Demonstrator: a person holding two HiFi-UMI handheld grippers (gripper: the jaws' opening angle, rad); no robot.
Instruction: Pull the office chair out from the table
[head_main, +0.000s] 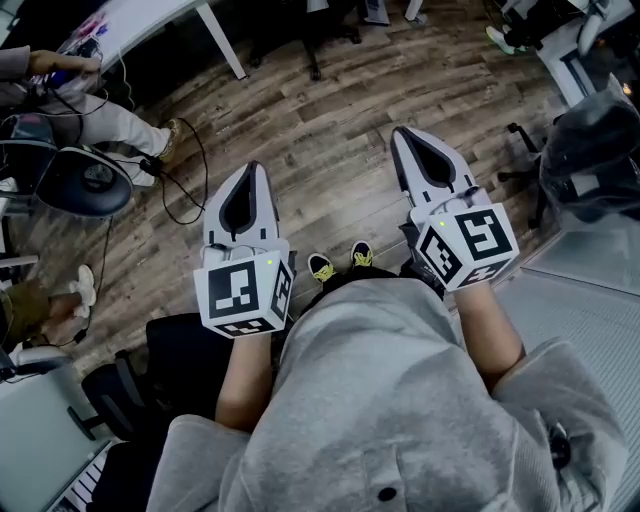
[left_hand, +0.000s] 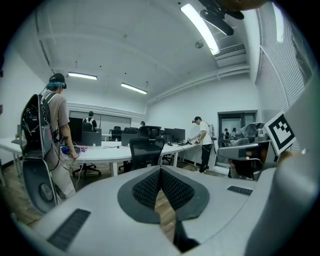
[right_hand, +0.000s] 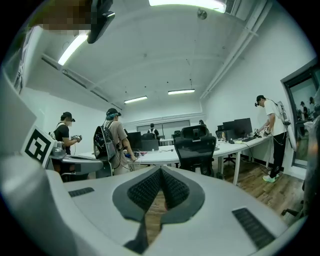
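- Ahead, office chair (right_hand: 195, 144): black, with a high back and a headrest. It stands upright, close against the near edge of the long white desk (right_hand: 160, 156). Its back is turned toward both hand-held grippers, and it is well apart from them.
- Desk: a curved white top on white legs. Dark monitors (right_hand: 239, 127) stand along its right stretch, and small items too blurred to name lie toward its left.
- Left hand-held gripper (left_hand: 160, 170): jaws together, with the ribbed black pads (left_hand: 147, 189) meeting at the tip and nothing between them. Only floorboards show through the narrow slit behind the pads. It points nearly level, toward the chair.
- Right hand-held gripper (right_hand: 160, 169): jaws likewise together and empty. It points nearly level, with the chair just right of its tip line in the right gripper view.
- Head view: the two grippers are held side by side, apart from each other, above the wooden floor (head_main: 330, 150). The wearer's grey sweatshirt (head_main: 380, 400) fills the lower part of the view, and a pair of black-and-yellow shoes (head_main: 322, 267) shows between the grippers.
- Bystanders: a person with a backpack (right_hand: 116, 142) stands at the desk to the left of the chair. A person in a white shirt (right_hand: 270, 135) stands at the desk's far right end.
- Black cable (head_main: 190, 190): loops over the floorboards at the left of the head view, near the left gripper.
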